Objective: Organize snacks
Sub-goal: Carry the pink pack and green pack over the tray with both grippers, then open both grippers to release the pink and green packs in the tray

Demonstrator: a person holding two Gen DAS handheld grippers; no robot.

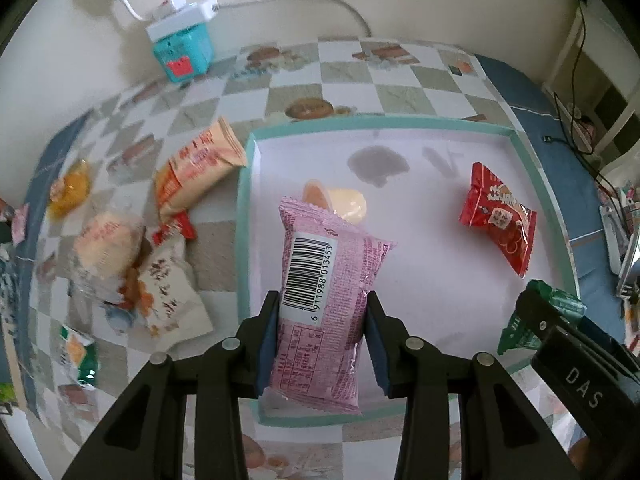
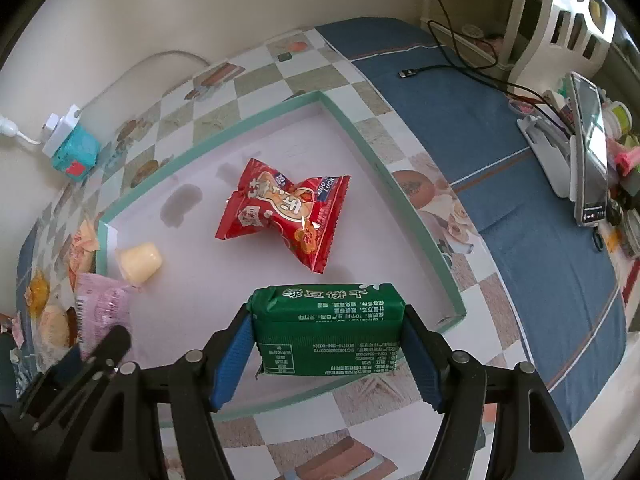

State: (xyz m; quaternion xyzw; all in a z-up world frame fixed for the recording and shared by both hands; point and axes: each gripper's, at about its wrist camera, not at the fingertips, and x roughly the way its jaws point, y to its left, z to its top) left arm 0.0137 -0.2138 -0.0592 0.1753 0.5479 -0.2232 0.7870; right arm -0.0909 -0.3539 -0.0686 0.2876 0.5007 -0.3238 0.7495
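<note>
Pink packet (image 1: 324, 304) and green packet (image 2: 328, 330) clamped in our jaws over the tray's (image 1: 245, 216) near edge.
We lower both flat onto bare floor, clear of the red packet (image 2: 286, 216) and jelly cup (image 2: 140, 262), before releasing the left gripper (image 1: 322, 340) and right gripper (image 2: 328, 356).

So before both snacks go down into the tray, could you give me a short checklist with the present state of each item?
1. Left gripper clamps the pink packet: ok.
2. Right gripper clamps the green packet: ok.
3. Both packets are above the tray: ok.
4. Free tray floor lies between the red packet and the jelly cup: ok.
5. The two grippers are apart from each other: ok.
6. Height of the packets above the tray floor: cannot tell.
</note>
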